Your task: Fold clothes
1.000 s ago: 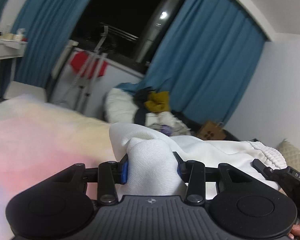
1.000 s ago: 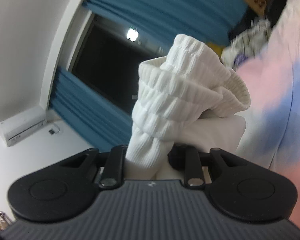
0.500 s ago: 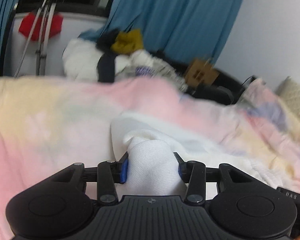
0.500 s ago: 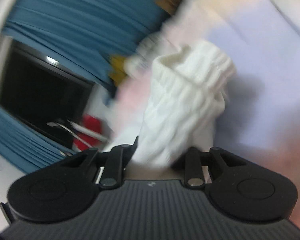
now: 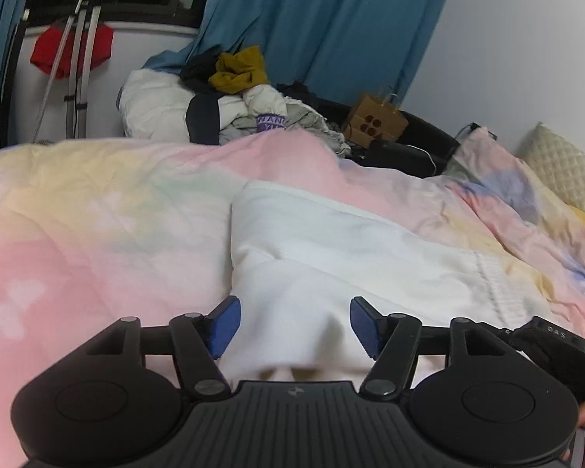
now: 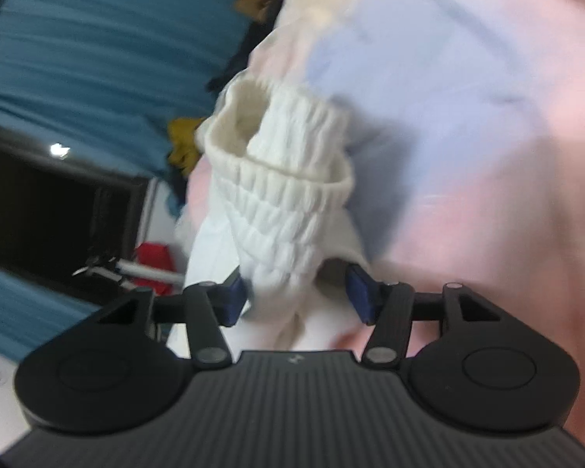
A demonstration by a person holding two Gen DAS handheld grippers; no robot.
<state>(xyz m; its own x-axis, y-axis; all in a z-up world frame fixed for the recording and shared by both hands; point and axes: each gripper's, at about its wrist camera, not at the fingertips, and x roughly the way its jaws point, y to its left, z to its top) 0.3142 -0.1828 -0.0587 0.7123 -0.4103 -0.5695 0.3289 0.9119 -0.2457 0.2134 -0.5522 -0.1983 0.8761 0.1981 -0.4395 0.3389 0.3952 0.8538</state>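
A: We see the left hand-held gripper (image 5: 292, 325) low over a bed, its blue-padded fingers (image 5: 223, 325) spread apart. The white soft cotton garment (image 5: 331, 257) lies between them and passes under them, but neither pad presses on it. The garment rests folded on the pastel pink, yellow and blue quilted duvet (image 5: 97, 214).

B: And the right hand-held gripper (image 6: 298, 294)?

A: Its jaws also stand apart. The garment's white ribbed elastic cuff (image 6: 280, 179) rises between them and leans against the left pad (image 6: 236, 296), with a clear gap before the right pad. This view is blurred, so we cannot tell whether the fabric hangs free or rests on the duvet.

B: What lies beyond the bed?

A: In the left view we see a pile of mixed clothes topped by a mustard-yellow crumpled garment (image 5: 238, 70), teal blue pleated curtains (image 5: 331, 19), a small brown paper bag with handles (image 5: 374, 123), and a red cloth hung on a metal drying rack (image 5: 72, 48).
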